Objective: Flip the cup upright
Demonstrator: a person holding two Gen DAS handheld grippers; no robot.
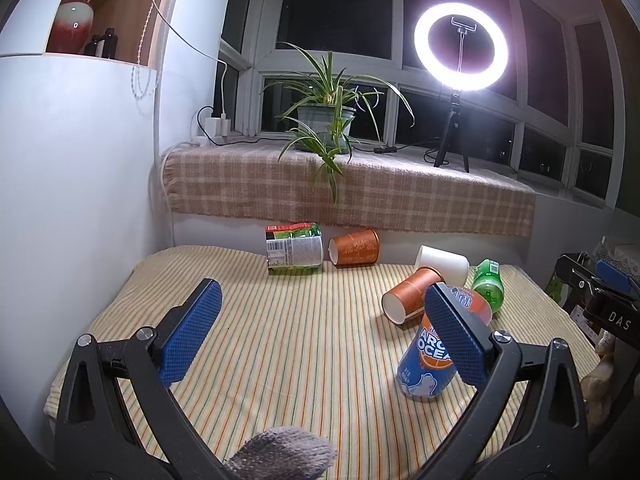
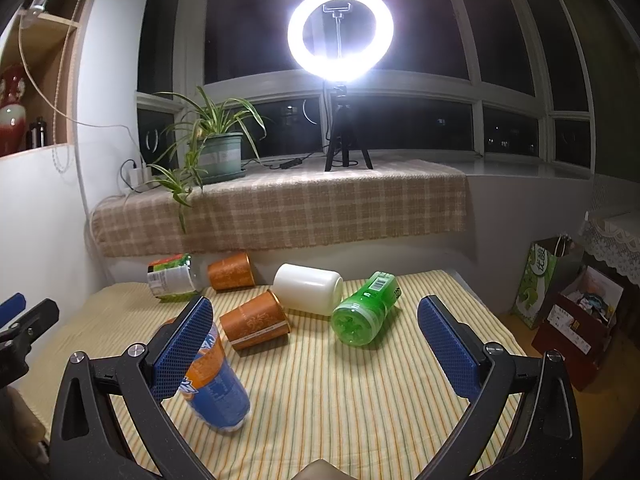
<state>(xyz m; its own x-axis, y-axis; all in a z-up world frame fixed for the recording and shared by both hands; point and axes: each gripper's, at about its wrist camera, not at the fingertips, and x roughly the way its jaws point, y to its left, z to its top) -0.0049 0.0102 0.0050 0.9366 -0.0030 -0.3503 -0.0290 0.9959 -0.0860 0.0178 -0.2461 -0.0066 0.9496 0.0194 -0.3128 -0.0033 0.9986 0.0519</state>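
Several cups lie on a striped cloth (image 1: 280,344). A blue-and-orange cup (image 1: 426,364) lies tilted near the front; it also shows in the right wrist view (image 2: 218,384). An orange paper cup (image 1: 408,296) lies on its side behind it, also in the right wrist view (image 2: 256,320). A second orange cup (image 1: 354,247) lies at the back, also in the right wrist view (image 2: 231,271). A white cup (image 2: 308,288) and a green bottle (image 2: 362,312) lie on their sides. My left gripper (image 1: 324,344) is open, above the cloth. My right gripper (image 2: 316,354) is open, its left pad in front of the blue cup.
A green-labelled jar (image 1: 294,246) lies at the back left. A checked-cloth windowsill (image 1: 360,188) carries a potted plant (image 1: 326,120) and a ring light (image 1: 460,46). White wall stands at left. Bags and boxes (image 2: 572,312) stand off the right edge.
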